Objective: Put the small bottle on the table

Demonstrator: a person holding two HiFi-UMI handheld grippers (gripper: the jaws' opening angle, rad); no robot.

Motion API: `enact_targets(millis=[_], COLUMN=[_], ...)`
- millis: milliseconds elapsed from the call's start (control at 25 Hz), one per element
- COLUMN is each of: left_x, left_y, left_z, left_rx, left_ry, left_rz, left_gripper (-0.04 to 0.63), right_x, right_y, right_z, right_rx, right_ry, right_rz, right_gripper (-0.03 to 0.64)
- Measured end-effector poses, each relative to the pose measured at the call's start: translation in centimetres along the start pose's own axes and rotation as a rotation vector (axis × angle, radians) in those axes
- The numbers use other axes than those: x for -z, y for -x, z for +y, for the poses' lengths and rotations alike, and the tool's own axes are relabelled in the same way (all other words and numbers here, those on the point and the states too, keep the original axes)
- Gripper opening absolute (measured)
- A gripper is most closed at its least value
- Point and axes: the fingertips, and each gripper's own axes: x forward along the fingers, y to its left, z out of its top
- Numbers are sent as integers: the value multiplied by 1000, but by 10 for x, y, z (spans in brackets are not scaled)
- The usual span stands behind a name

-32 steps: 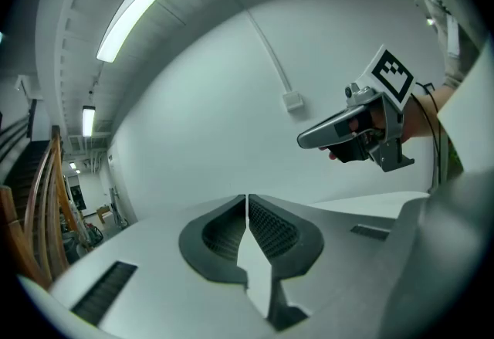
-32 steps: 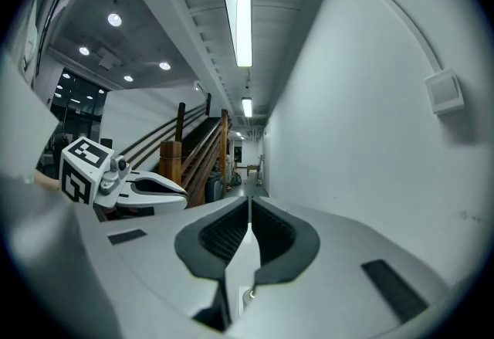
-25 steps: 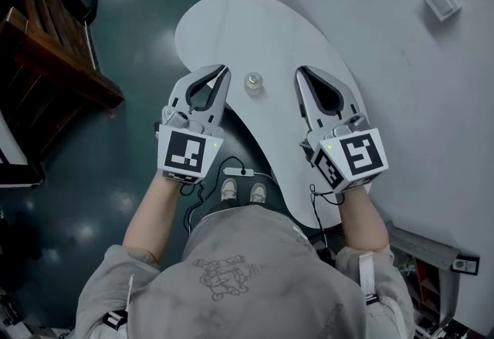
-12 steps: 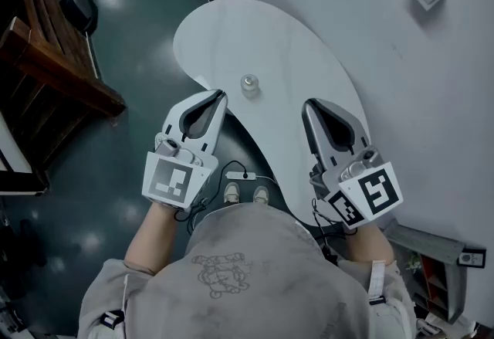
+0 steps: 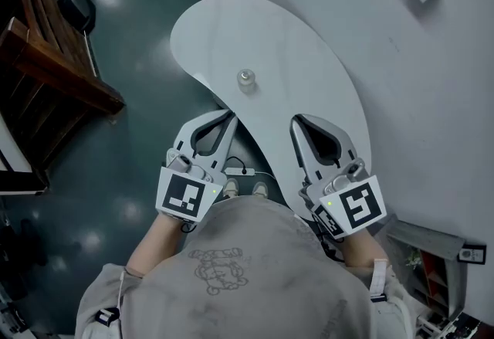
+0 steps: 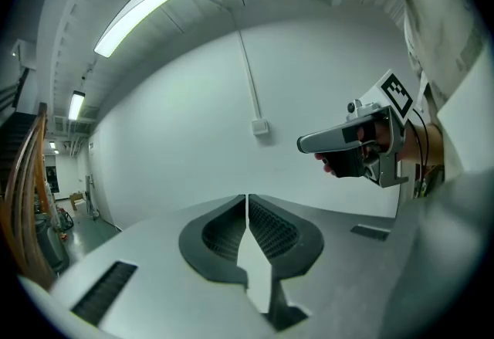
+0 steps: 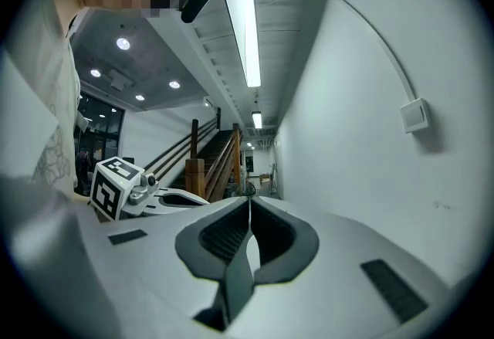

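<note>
Retreating down-frame, left hand-held gripper (image 5: 228, 114) and right hand-held gripper (image 5: 295, 122) are clenched, empty; a careless swing could topple the small bottle (image 5: 246, 77).

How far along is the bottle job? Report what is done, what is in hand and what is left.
Done: the small bottle stands on the white table, and nothing touches it. In hand: nothing. The left gripper and the right gripper are both shut and empty, at the table's near edge, short of the bottle. Left: nothing that shows; the placing looks complete.
</note>
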Motion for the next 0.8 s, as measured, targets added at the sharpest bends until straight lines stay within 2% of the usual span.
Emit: enact_targets(millis=[320, 560, 800], left_x=[19, 16, 7], left_y=[2, 3, 4], left_z=[-17, -17, -14], left_rx=[33, 19, -6], left_ry=[6, -6, -13], left_rz=[46, 49, 47], left_gripper=[23, 23, 23], right_x=[20, 22, 21], right_y=[2, 2, 4], right_z=[-2, -4, 1], right_rx=[12, 28, -1], right_ry=[-3, 42, 38], right_rz=[32, 30, 28], right_gripper=[32, 32, 32])
